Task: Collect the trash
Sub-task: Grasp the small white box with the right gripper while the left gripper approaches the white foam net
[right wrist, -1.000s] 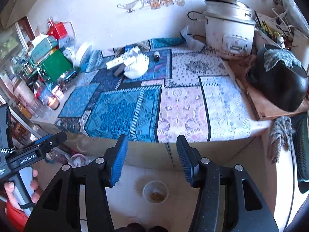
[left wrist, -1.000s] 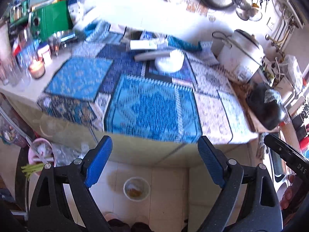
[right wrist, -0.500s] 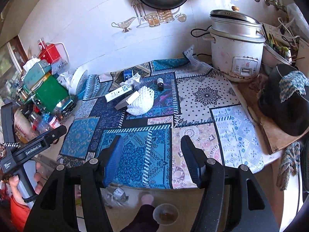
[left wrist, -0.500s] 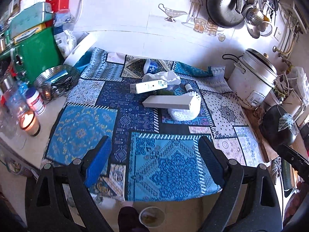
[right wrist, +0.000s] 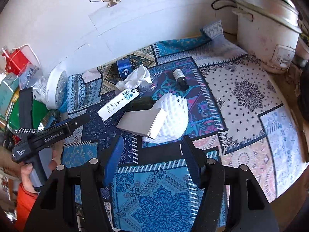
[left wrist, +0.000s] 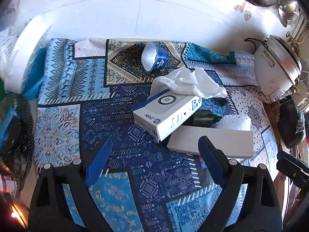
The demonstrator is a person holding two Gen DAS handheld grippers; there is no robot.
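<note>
Both hand-held grippers, left (left wrist: 152, 154) and right (right wrist: 151, 154), hover spread-fingered over trash.

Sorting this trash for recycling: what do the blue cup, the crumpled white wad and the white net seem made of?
Blue cup: likely plastic, glossy, with a printed label and smooth white inside. White wad: tissue or paper towel, matte, with soft creases. White net: apparently foam mesh, matte, with a puffy diamond lattice.

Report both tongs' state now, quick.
Left tongs: open, holding nothing.
Right tongs: open, holding nothing.
</note>
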